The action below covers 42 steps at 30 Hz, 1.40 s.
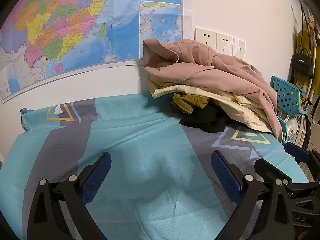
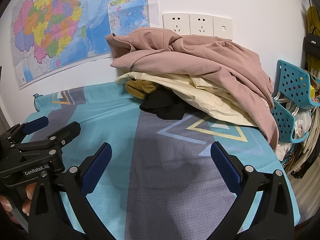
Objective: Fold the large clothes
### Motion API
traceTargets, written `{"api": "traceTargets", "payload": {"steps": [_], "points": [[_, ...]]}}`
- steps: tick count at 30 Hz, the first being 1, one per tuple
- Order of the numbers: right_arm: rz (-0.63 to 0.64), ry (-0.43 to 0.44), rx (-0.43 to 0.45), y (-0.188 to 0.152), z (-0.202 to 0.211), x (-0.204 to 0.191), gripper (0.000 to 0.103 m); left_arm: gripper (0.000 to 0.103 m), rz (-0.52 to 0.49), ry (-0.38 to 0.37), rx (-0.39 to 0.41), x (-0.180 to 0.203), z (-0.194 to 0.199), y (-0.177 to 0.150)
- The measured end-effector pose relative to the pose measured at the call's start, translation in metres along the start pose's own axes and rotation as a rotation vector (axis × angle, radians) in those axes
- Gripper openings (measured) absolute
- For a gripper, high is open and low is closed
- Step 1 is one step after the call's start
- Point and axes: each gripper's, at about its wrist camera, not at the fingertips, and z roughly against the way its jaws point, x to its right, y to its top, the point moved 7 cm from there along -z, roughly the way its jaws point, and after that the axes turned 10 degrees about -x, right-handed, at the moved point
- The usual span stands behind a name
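Observation:
A heap of clothes lies at the far right of the bed against the wall. A dusty pink garment (image 1: 216, 70) (image 2: 200, 60) is on top, over a cream one (image 1: 230, 100) (image 2: 210, 96), a mustard one (image 1: 188, 101) (image 2: 140, 87) and a black one (image 1: 204, 118) (image 2: 166, 106). My left gripper (image 1: 160, 172) is open and empty, low over the teal and grey bedsheet (image 1: 130, 140), short of the heap. My right gripper (image 2: 160, 160) is open and empty over the sheet (image 2: 170, 170), also short of the heap. Each gripper shows in the other's view: the right (image 1: 294, 156), the left (image 2: 50, 128).
A map (image 1: 70, 30) and wall sockets (image 2: 197, 25) are on the wall behind the bed. Teal perforated baskets (image 2: 296, 88) with more clothes stand off the bed's right edge. A black handbag (image 1: 303, 64) and hanging clothes are at the far right.

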Motion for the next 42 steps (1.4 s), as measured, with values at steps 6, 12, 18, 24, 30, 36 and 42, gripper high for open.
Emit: {"api": "traceTargets", "payload": {"steps": [6, 12, 18, 24, 30, 36, 42], "points": [[0.001, -0.003, -0.002, 0.001, -0.001, 0.001, 0.098, 0.096, 0.0, 0.001, 0.01, 0.001, 0.0, 0.0], [-0.006, -0.002, 0.001, 0.003, -0.002, 0.004, 0.097, 0.096, 0.004, -0.008, -0.075, 0.002, -0.007, -0.004], [0.002, 0.001, 0.002, 0.004, -0.003, 0.005, 0.097, 0.096, 0.0, -0.006, -0.051, 0.004, -0.007, 0.0], [0.034, -0.007, 0.007, 0.012, -0.005, 0.005, 0.097, 0.096, 0.0, -0.016, -0.026, 0.006, -0.01, 0.007], [0.135, 0.007, 0.053, 0.058, -0.011, 0.006, 0.097, 0.096, 0.007, -0.004, -0.054, -0.004, -0.027, 0.027], [0.3, -0.022, 0.098, 0.14, -0.04, -0.003, 0.097, 0.096, 0.034, 0.0, -0.064, -0.02, -0.053, 0.058], [0.427, -0.037, 0.09, 0.212, -0.09, -0.022, 0.097, 0.096, 0.059, -0.021, -0.08, -0.028, -0.084, 0.082]]}}
